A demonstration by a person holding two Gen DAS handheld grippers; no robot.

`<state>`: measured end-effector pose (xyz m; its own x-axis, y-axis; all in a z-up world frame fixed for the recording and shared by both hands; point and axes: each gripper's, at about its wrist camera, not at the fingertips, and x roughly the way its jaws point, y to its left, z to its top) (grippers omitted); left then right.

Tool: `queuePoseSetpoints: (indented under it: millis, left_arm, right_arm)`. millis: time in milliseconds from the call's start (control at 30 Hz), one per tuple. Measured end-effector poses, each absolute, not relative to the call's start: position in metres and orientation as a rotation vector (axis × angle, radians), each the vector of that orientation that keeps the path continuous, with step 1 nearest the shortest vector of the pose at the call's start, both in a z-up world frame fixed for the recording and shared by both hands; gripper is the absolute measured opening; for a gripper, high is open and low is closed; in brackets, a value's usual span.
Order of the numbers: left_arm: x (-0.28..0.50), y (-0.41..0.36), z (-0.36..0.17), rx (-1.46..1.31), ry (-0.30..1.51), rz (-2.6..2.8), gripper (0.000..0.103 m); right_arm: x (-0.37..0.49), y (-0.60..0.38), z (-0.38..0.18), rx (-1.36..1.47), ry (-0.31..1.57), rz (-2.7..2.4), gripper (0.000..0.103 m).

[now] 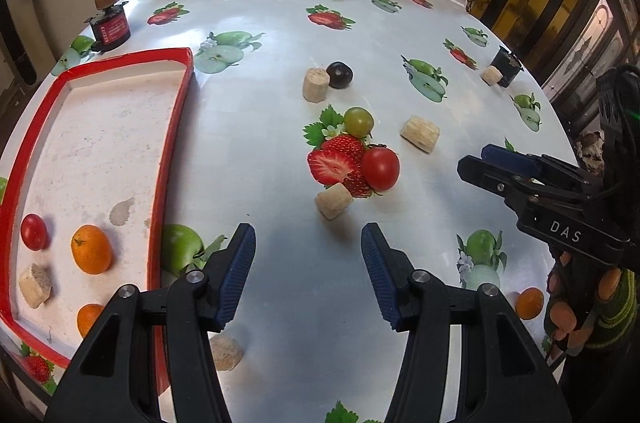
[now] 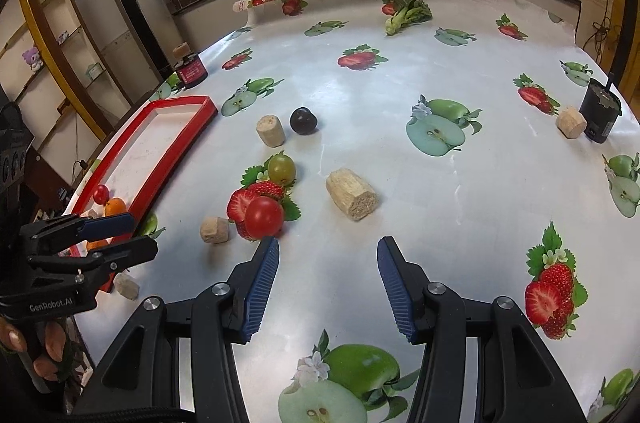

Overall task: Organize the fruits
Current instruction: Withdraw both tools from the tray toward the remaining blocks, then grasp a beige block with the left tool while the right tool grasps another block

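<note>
Both grippers empty: left gripper (image 1: 308,247) with jaws apart, right gripper (image 2: 328,263) likewise. Tomato (image 1: 380,168) sits centre frame, outside the tray (image 1: 168,151). Judged light, smooth, soft-skinned; grip gently across its widest part.

The desk (image 2: 400,111), under fruit-print cloth, carries a red tray (image 1: 176,111), loose tomato (image 1: 380,169), green grape (image 1: 359,122), dark plum (image 1: 339,75) and cork chunks (image 1: 420,134).

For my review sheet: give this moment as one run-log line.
left gripper: open, empty | right gripper: open, empty | red tray: tomato, oranges | red tomato: loose on table
</note>
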<state>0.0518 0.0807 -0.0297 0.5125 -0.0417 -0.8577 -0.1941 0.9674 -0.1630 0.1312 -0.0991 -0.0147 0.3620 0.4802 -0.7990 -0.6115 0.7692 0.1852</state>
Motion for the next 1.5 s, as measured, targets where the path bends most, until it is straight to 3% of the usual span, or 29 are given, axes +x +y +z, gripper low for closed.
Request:
queuePoseSetpoints:
  millis: [600,667,700,733,1000,1133,1300,1400,1500]
  left_arm:
    - [0.098,0.073,-0.065,-0.246,1.062,0.068,0.051]
    - [0.099,0.070,-0.065,-0.238,1.056,0.049,0.030]
    - [0.099,0.069,-0.065,-0.236,1.060,0.037,0.024]
    - [0.099,0.068,-0.064,-0.237,1.058,0.027,0.024]
    - [0.082,0.073,-0.051,-0.241,1.027,0.032,0.024]
    - [0.073,0.080,-0.044,-0.254,1.011,0.046,0.024]
    - [0.064,0.088,-0.040,-0.270,1.000,0.058,0.024]
    - [0.061,0.089,-0.037,-0.271,0.994,0.057,0.024]
    - [0.059,0.090,-0.035,-0.270,0.990,0.058,0.024]
  right_arm:
    - [0.179,-0.069,-0.047,-0.194,1.047,0.692,0.052]
    - [0.181,-0.066,-0.051,-0.200,1.057,0.693,0.048]
    - [0.181,-0.065,-0.053,-0.206,1.060,0.692,0.040]
    - [0.182,-0.064,-0.055,-0.209,1.062,0.692,0.035]
    - [0.170,-0.068,-0.040,-0.203,1.026,0.707,0.035]
    - [0.158,-0.068,-0.026,-0.193,1.002,0.734,0.018]
    - [0.151,-0.064,-0.025,-0.214,0.996,0.727,0.019]
    - [0.155,-0.062,-0.032,-0.211,1.036,0.709,0.032]
    - [0.157,-0.058,-0.042,-0.212,1.056,0.705,0.032]
